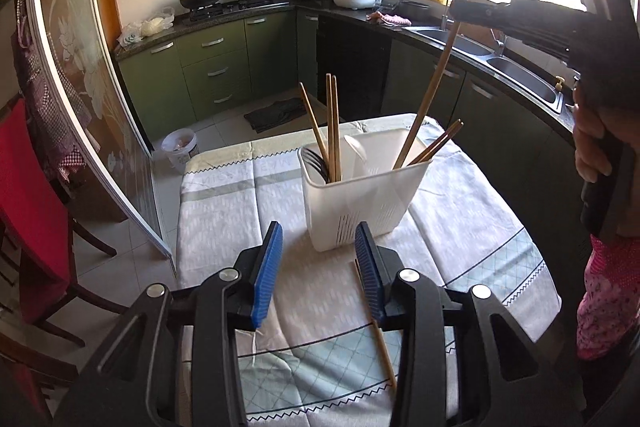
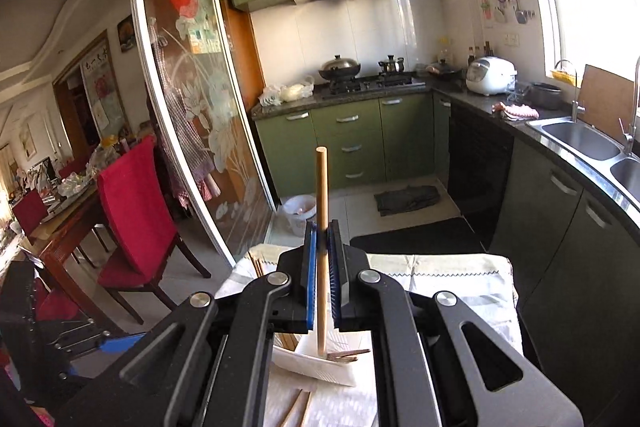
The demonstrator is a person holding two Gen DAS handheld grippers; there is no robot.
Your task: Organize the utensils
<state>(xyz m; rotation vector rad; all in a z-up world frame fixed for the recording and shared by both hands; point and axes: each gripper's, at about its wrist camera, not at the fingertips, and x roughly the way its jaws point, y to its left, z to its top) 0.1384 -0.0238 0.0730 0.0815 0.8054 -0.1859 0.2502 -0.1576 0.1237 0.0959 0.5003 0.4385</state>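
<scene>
My right hand-held gripper [image 2: 321,263] is clenched on a long, pale wooden chopstick [image 2: 321,227]. The blue pads press it from both sides, and it stands nearly upright, its blunt top well above the fingers. In the left wrist view that same chopstick [image 1: 430,95] slants down from the right hand-held gripper [image 1: 466,9] into the right compartment of the white plastic utensil caddy [image 1: 360,195], its lower end inside beside two darker chopsticks [image 1: 438,143] that lean toward the right rim.

My left hand-held gripper [image 1: 318,267] hangs released — its blue-padded fingers [image 1: 267,267] stand wide apart with nothing between them, low over the bench, just in front of the caddy. A single light wooden chopstick [image 1: 382,347] lies flat on the pale blue-and-white patterned cloth [image 1: 224,211] covering the bench; part of it passes under the right finger, and I cannot tell whether they touch.

The caddy sits upright on the cloth near the middle of the bench. Its left compartment holds three tan chopsticks [image 1: 332,123] standing close together and some dark-handled forks [image 1: 316,161]. A white plastic spoon [image 1: 356,147] rests near the middle divider.

From the right wrist view, two more wooden chopsticks [image 2: 298,409] lie on the cloth below the caddy's near wall — only their ends show.
</scene>
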